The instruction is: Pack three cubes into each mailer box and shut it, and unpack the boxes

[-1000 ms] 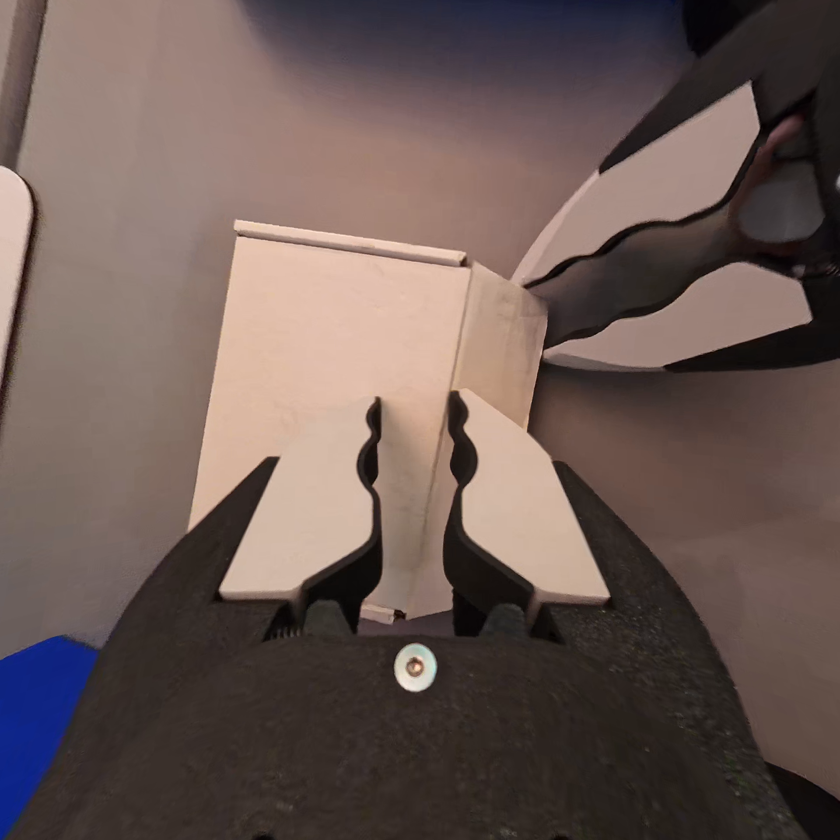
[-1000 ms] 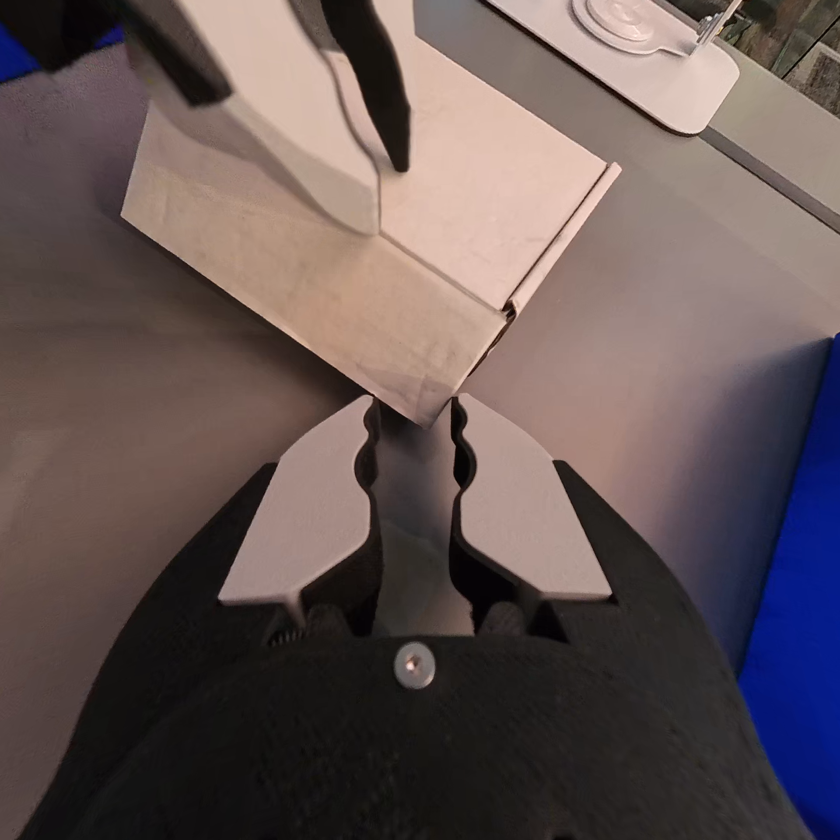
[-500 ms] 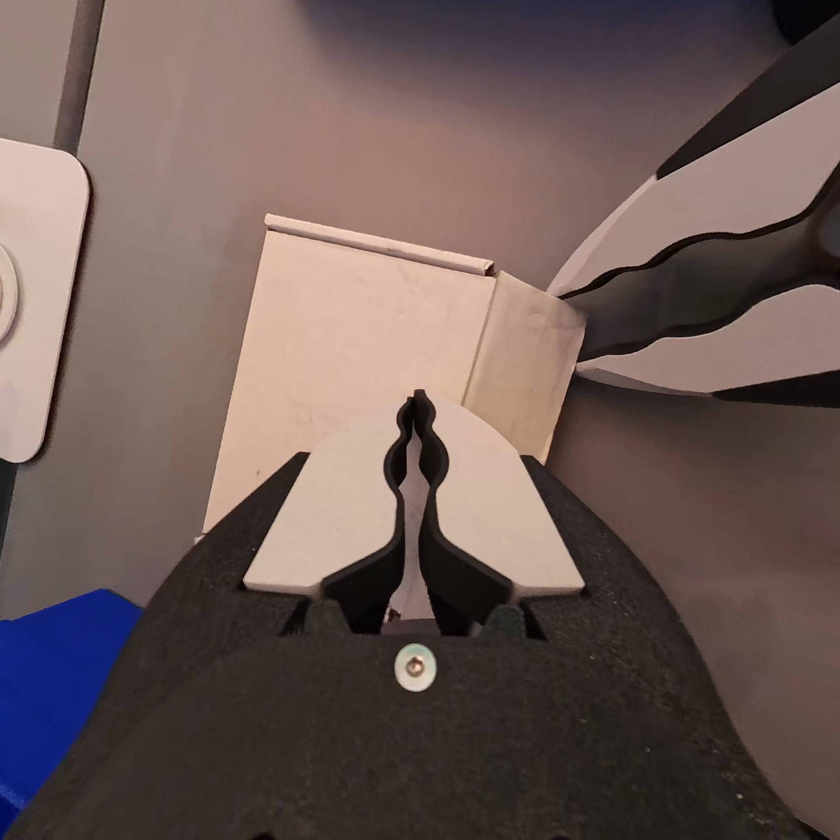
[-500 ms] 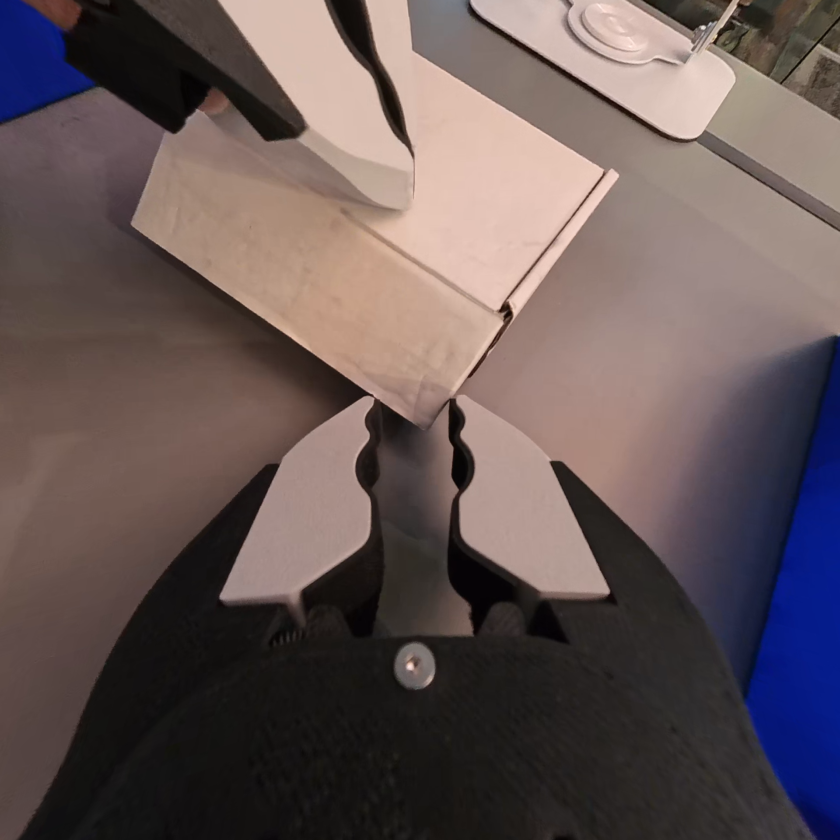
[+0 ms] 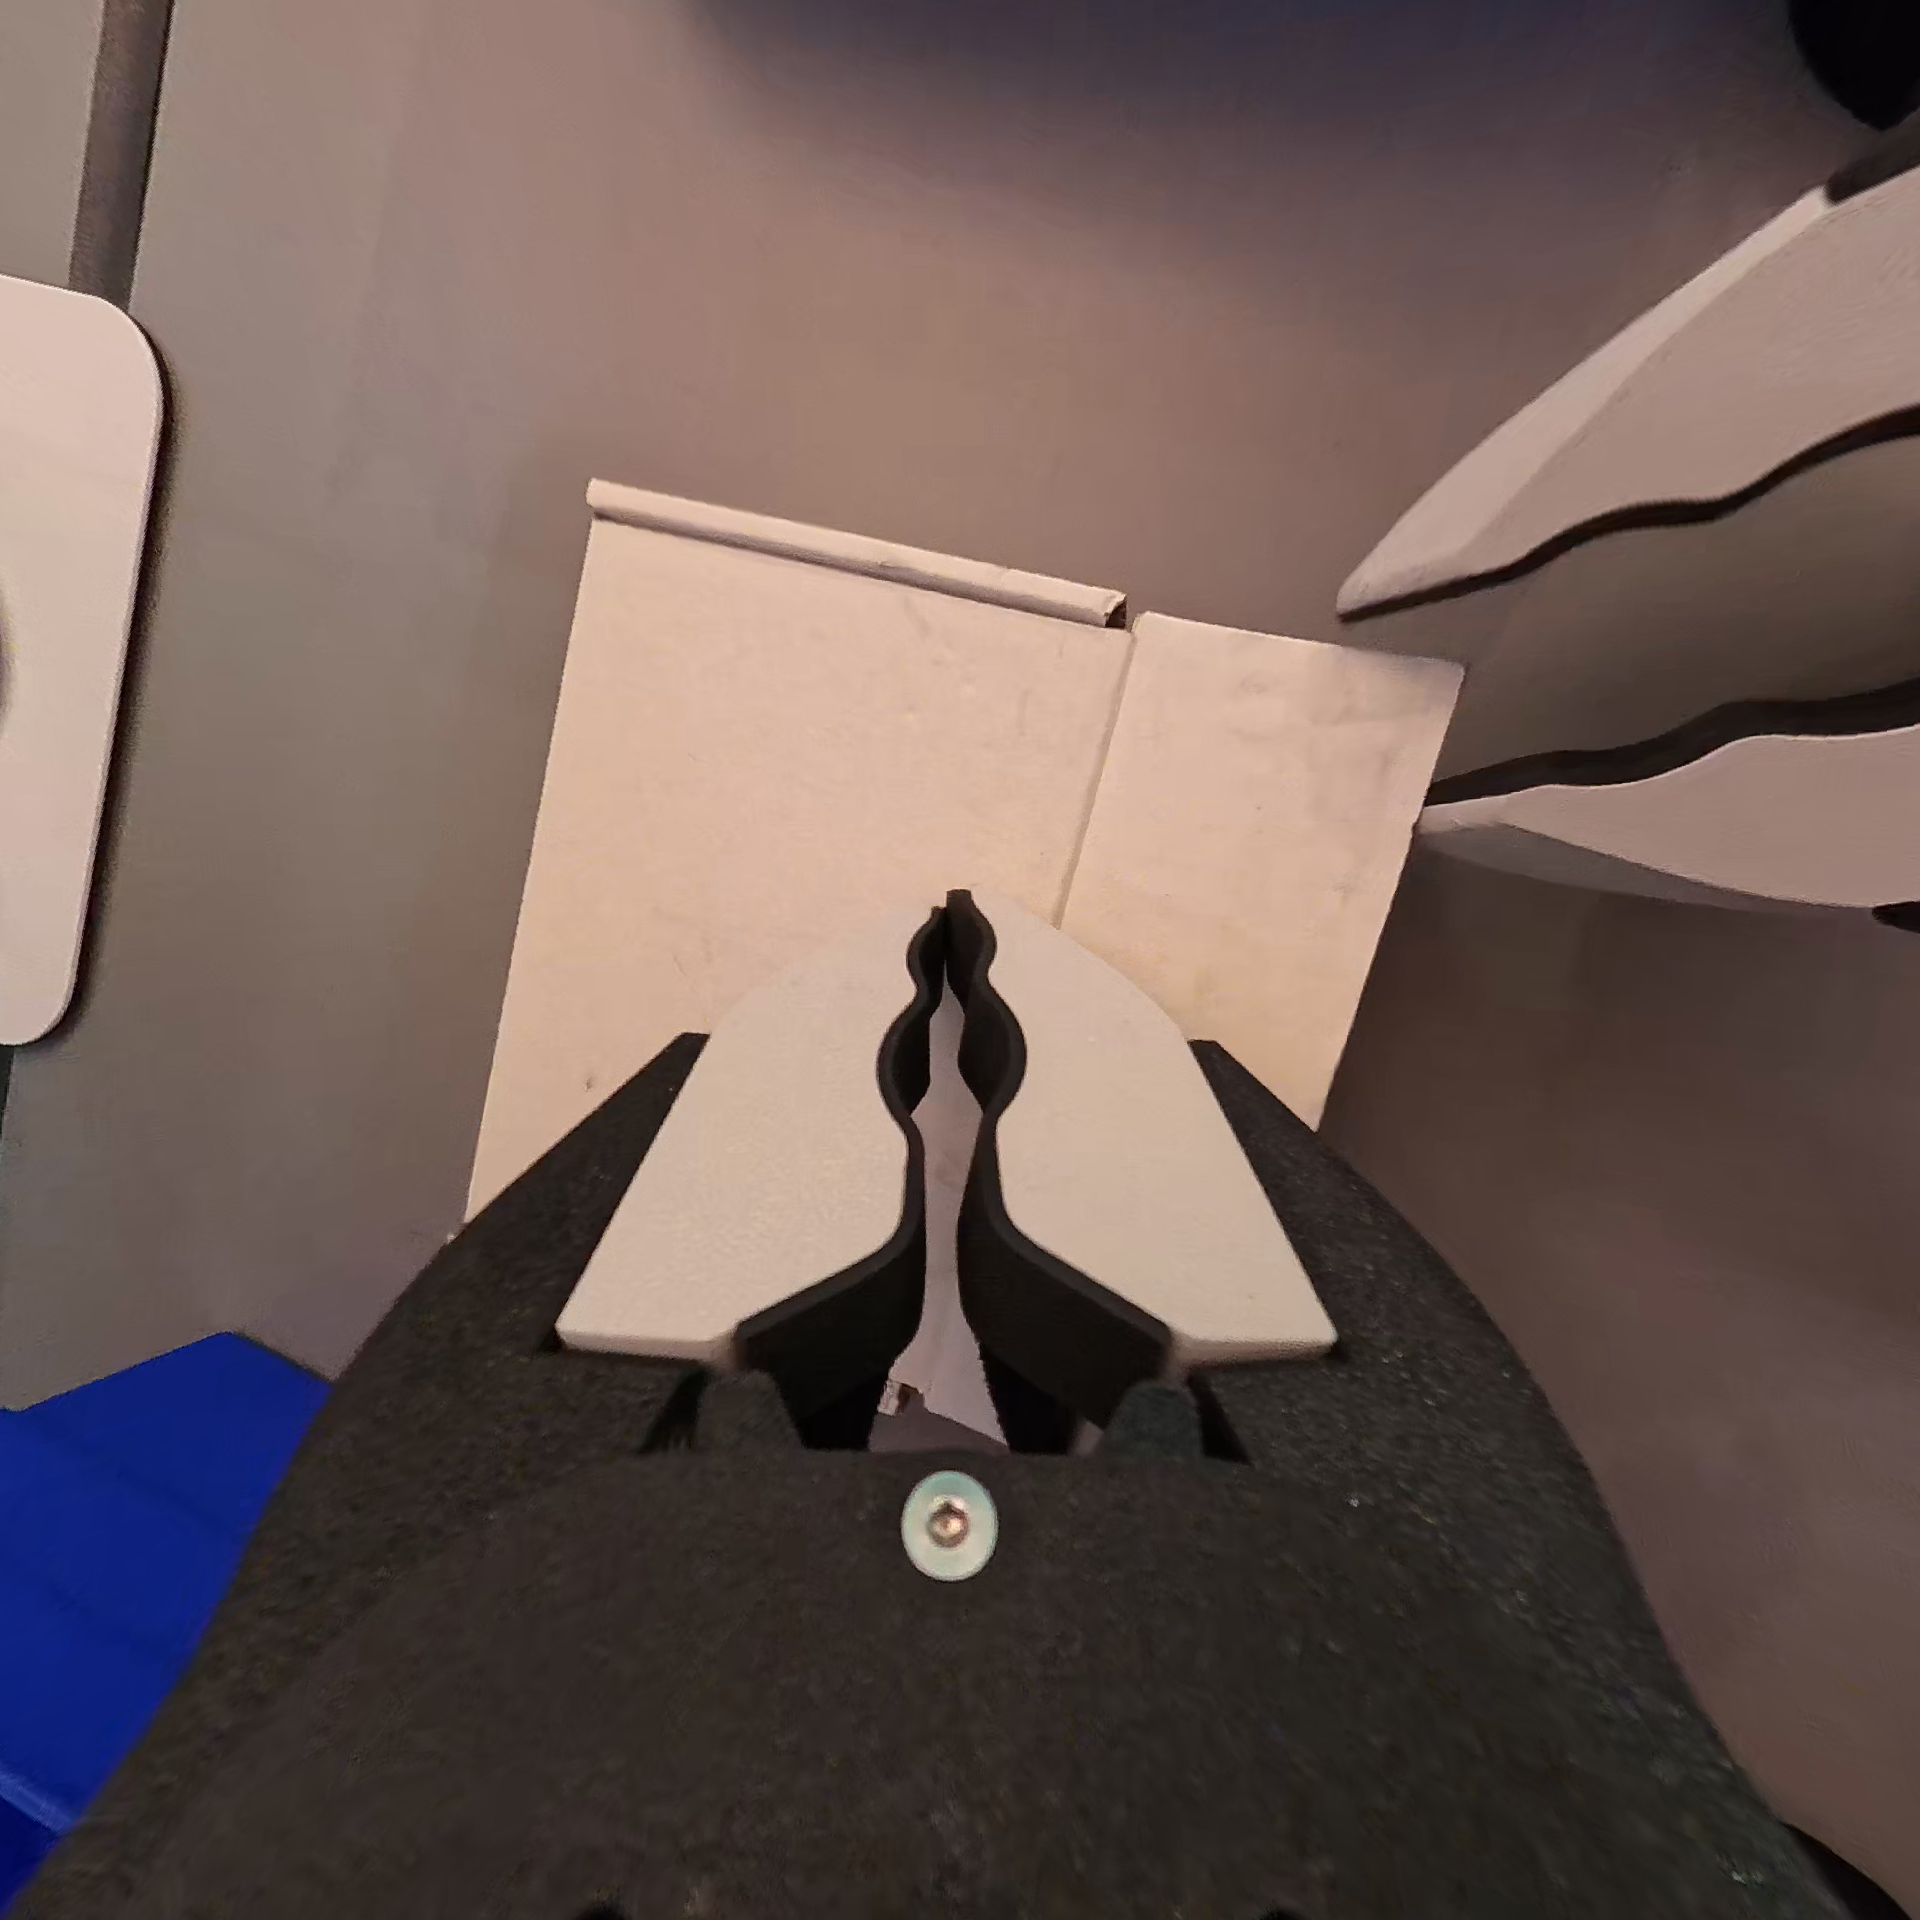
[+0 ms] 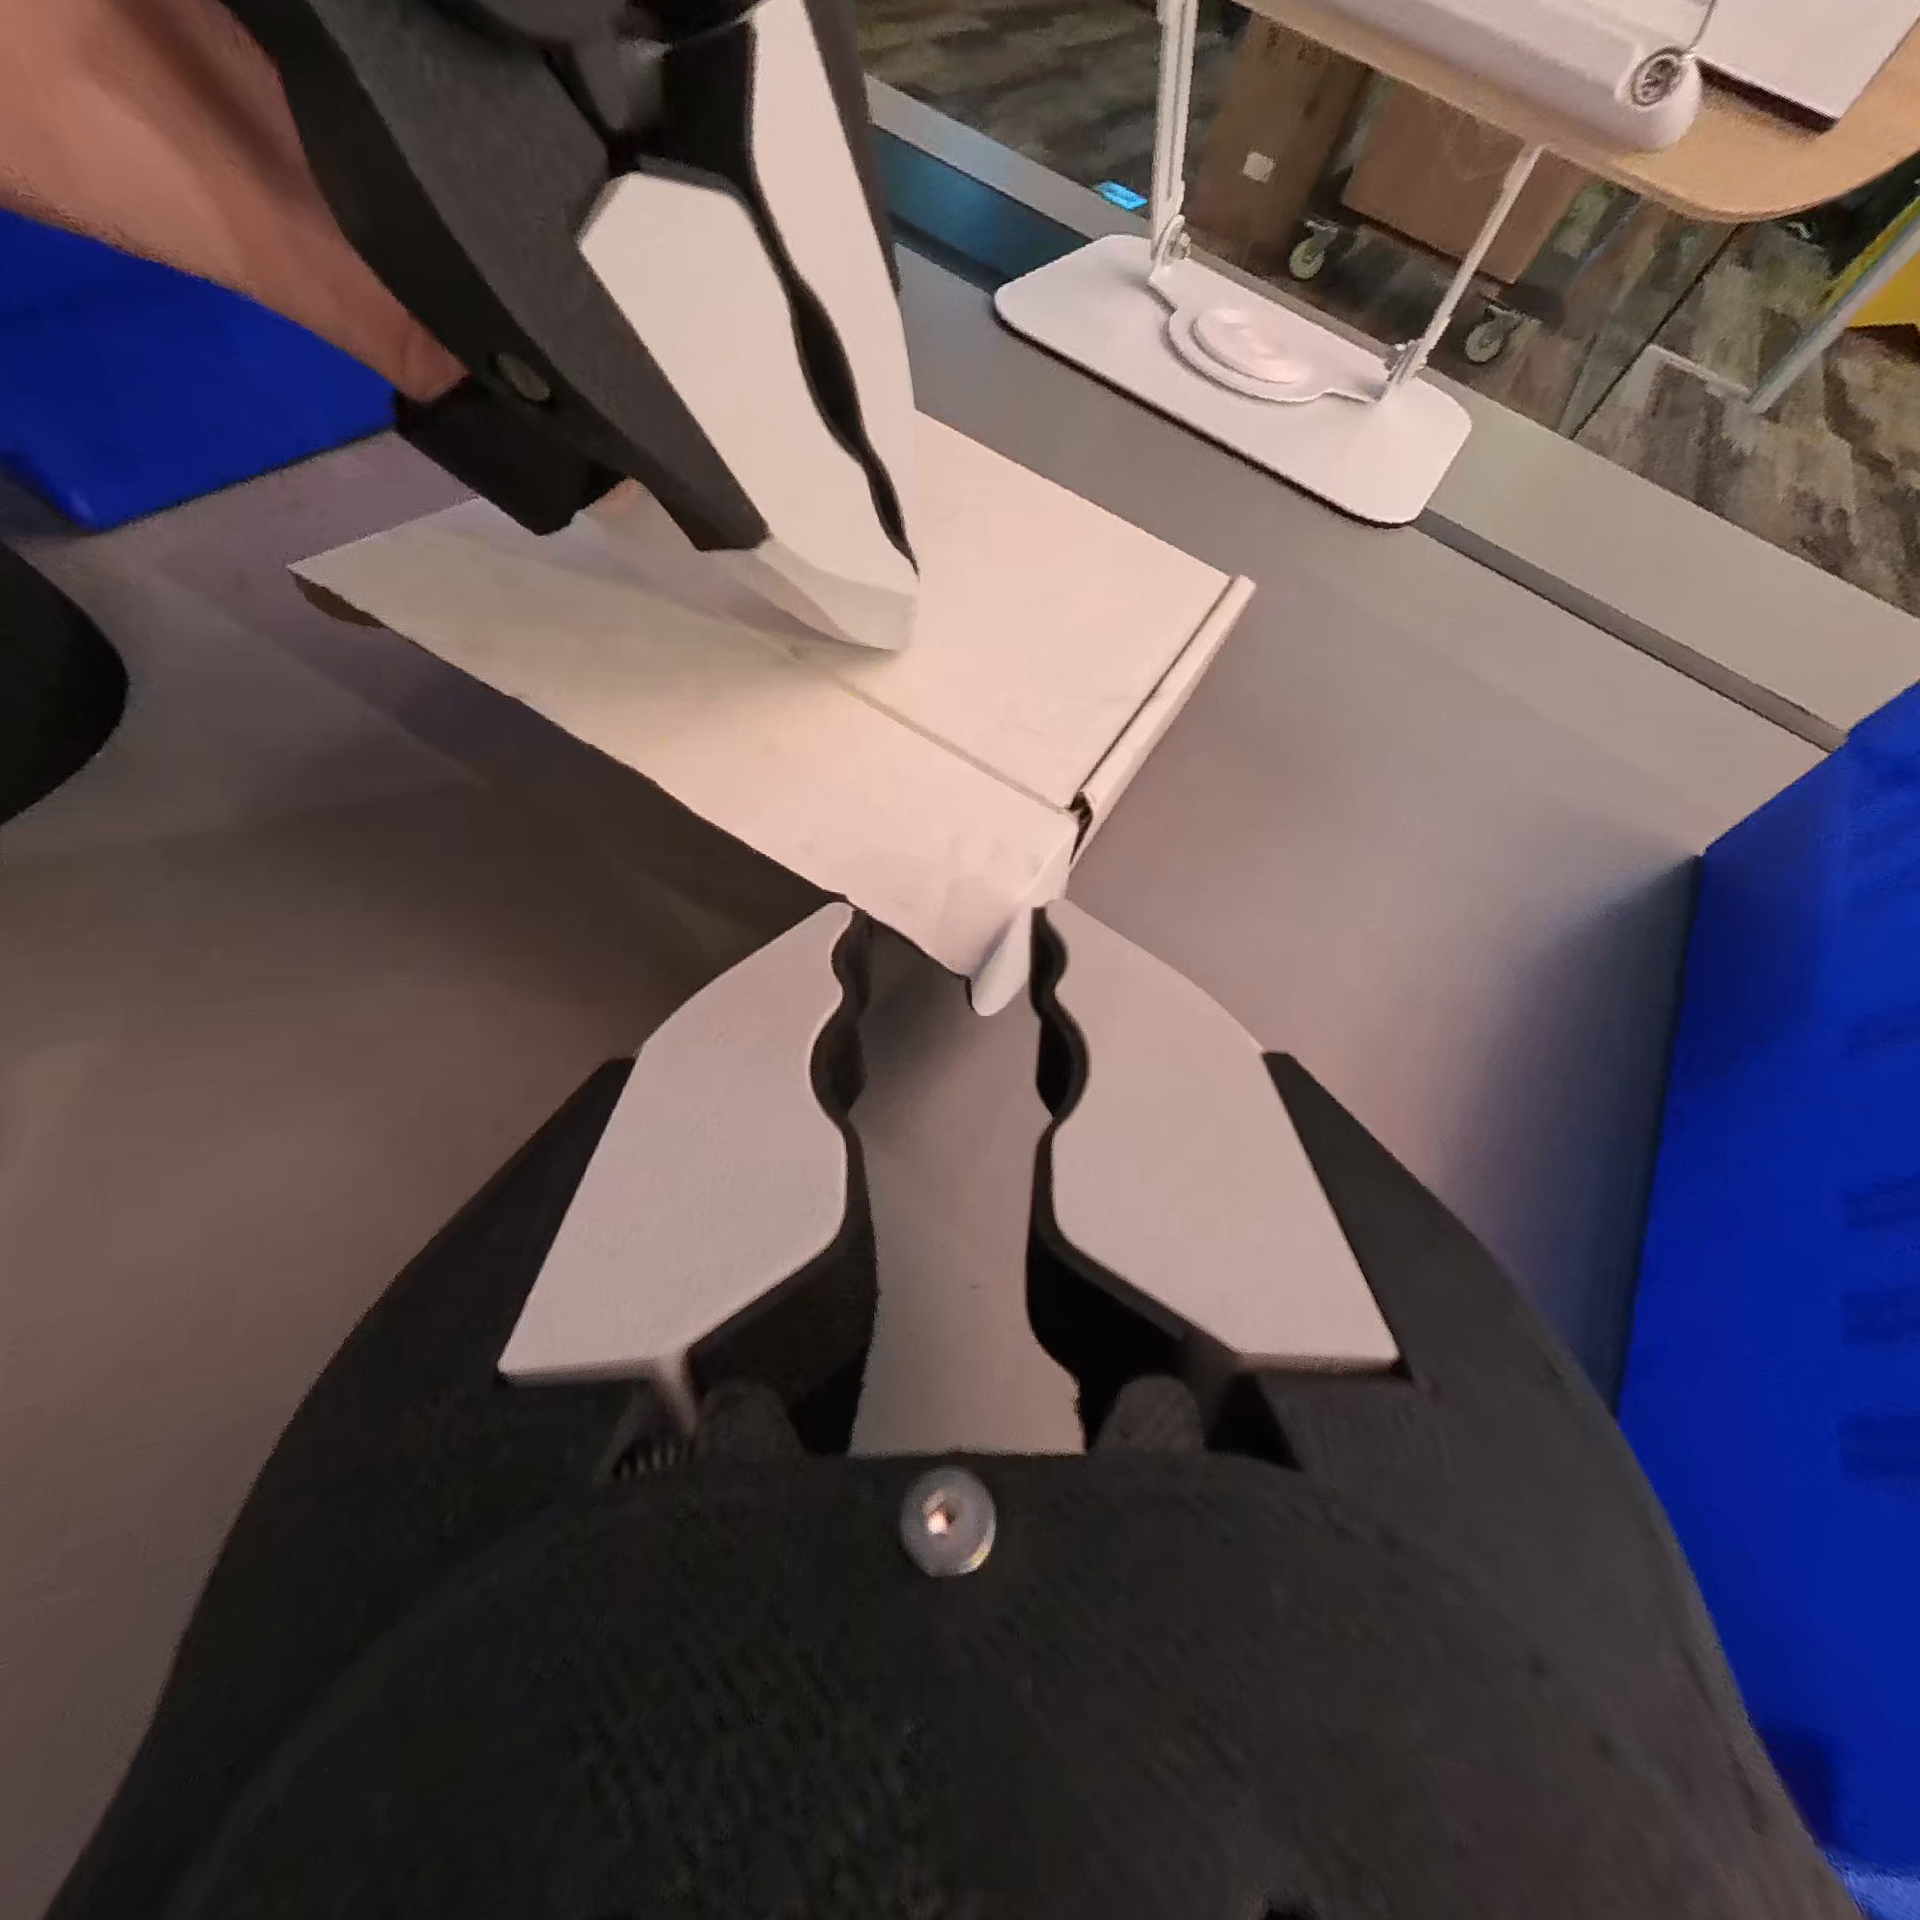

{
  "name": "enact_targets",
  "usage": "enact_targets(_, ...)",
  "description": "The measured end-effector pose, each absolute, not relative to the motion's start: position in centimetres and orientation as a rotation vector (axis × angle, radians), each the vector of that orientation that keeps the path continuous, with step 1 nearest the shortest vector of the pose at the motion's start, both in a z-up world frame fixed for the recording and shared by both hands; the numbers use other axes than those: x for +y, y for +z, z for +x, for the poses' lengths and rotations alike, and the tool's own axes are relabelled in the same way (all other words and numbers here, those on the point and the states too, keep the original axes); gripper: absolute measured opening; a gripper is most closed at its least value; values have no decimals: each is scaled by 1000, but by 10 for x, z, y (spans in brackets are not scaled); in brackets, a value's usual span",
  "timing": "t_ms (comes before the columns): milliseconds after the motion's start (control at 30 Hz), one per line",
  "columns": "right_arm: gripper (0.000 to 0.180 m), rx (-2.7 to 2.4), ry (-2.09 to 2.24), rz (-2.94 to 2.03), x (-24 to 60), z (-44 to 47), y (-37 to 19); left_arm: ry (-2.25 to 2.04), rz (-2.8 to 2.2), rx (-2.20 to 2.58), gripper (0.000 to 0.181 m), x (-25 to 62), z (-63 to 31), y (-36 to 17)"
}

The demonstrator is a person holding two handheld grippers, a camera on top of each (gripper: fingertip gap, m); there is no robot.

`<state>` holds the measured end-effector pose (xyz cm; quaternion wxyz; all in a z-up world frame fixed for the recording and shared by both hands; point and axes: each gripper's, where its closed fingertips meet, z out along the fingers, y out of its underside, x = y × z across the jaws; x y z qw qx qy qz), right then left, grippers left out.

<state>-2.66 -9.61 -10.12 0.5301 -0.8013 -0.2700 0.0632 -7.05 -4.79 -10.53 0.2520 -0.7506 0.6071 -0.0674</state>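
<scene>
One white mailer box (image 6: 1039, 665) lies on the grey table (image 6: 364, 987), roughly mid-surface, and its front flap (image 6: 790, 769) is lifted out level with the lid rather than tucked down the side. No cube shows in either view (the lid covers whatever is inside).

Two grippers are at work on it. The left gripper (image 5: 951, 904) has its fingers pinched together at the tips, nothing between them, and in the right wrist view those tips (image 6: 894, 582) come down onto the top of the box near the fold line of the flap; whether they actually press on the cardboard I cannot tell. A hand (image 6: 156, 208) grips its black body. The right gripper (image 6: 940, 920) sits at the flap's corner with its fingers parted, the corner of the flap poking into the gap between them, touching the inner face of one finger but not clamped.

Toward the far edge of the table stands one white stand (image 6: 1247, 353) with a flat base. Blue bins flank the scene: one (image 6: 156, 353) past the left gripper, one (image 6: 1808, 1039) at the table's right edge.
</scene>
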Motion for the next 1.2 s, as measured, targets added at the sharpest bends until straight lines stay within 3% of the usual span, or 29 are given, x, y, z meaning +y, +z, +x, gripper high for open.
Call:
enact_targets(67, 37, -583, 146, -1897, -94, -22, -97, -201, -2051, 1650, 0, -48, -70, -105)
enact_targets(300, 26, -619, -58, -2034, -96, -12, -130, -218, -2060, 1650, 0, -48, -71, -105)
enact_targets(567, 29, -567, -39, -2108, -87, -11, -140, -224, -2050, 1660, 0, -47, -71, -105)
enact_targets(733, 25, -623, -104, -2034, -84, -10, -134, -209, -2042, 1672, 0, -46, -72, -105)
enact_targets(933, 20, -556, -31, -1809, -82, -13, -88, -178, -2036, 1693, 0, -45, -72, -106)
enact_targets(1100, 19, -580, 57, -1914, -71, -17, -96, -156, -2025, 1719, 0, -45, -72, -106)
enact_targets(1200, 9, -586, 59, -2013, -69, -15, -105, -143, -2022, 1732, 0, -45, -72, -106)
